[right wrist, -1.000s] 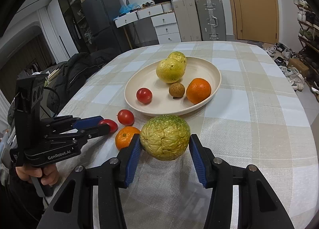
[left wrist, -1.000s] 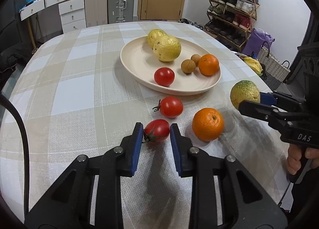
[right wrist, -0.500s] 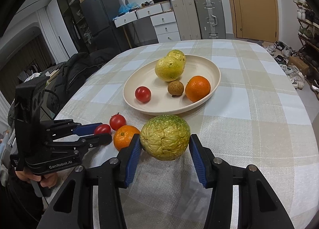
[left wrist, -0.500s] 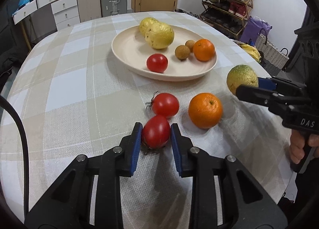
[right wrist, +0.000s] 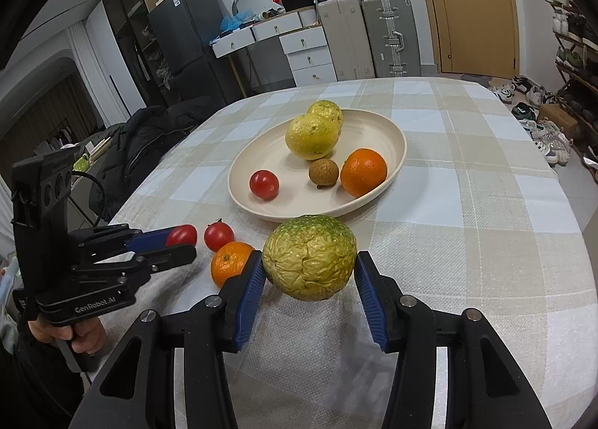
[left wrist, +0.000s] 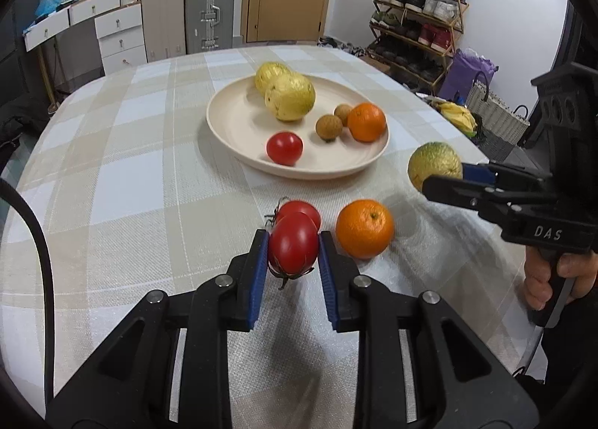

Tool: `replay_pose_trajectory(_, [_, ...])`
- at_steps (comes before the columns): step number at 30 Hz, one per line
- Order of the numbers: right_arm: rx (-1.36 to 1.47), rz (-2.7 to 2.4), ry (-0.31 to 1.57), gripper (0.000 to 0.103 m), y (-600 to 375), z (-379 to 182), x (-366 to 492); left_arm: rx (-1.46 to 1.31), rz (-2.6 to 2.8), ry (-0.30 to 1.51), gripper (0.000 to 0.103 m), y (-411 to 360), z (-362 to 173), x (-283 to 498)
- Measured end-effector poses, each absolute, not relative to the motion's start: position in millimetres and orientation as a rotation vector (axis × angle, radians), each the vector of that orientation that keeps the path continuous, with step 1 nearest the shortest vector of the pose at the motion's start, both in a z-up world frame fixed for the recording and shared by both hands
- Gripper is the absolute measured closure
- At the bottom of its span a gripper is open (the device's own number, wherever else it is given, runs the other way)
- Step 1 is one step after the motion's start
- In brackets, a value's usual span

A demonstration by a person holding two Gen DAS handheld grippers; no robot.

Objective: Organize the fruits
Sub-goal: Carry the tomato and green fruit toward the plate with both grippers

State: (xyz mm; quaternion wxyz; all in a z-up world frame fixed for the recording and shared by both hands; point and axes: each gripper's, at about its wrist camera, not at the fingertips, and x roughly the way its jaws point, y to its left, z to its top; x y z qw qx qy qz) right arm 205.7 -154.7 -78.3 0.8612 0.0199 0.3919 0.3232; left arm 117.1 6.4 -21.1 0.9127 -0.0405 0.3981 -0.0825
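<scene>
Lifted off the checked surface since a second ago, a red tomato is clamped in the left hand-held gripper, just before a second tomato and an orange. A wrinkled green-yellow fruit is gripped by the right hand-held gripper near the cream plate.

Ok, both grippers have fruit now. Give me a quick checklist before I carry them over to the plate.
1. Left gripper shut on the tomato: ok, pads press both sides.
2. Right gripper shut on the wrinkled green-yellow fruit: ok, and it is off the cloth.
3. Tomato lifted clear of the tablecloth: cannot tell.
4. Free room on the plate: ok, its left half is bare.
5. Path for the left gripper: not ok, the second loose tomato sits right behind the held one.
6. Loose orange: ok, apart from both grippers.
</scene>
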Motion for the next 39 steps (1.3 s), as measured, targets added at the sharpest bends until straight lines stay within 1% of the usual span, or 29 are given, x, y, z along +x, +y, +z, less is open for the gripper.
replay_pose_trajectory(10, [0.083, 0.674, 0.784, 0.053, -165, -68, 211, -0.130, -0.148, 0.744, 0.079, 17, 3, 119])
replay_pose_trajectory(26, [0.074, 0.673, 0.739, 0.053, -156, -47, 230, -0.144, -0.110, 0.696, 0.079, 30, 26, 154])
replay_pose_trajectory(39, [0.082, 0.686, 0.763, 0.053, -140, -52, 253, -0.153, -0.092, 0.700, 0.079, 31, 22, 192])
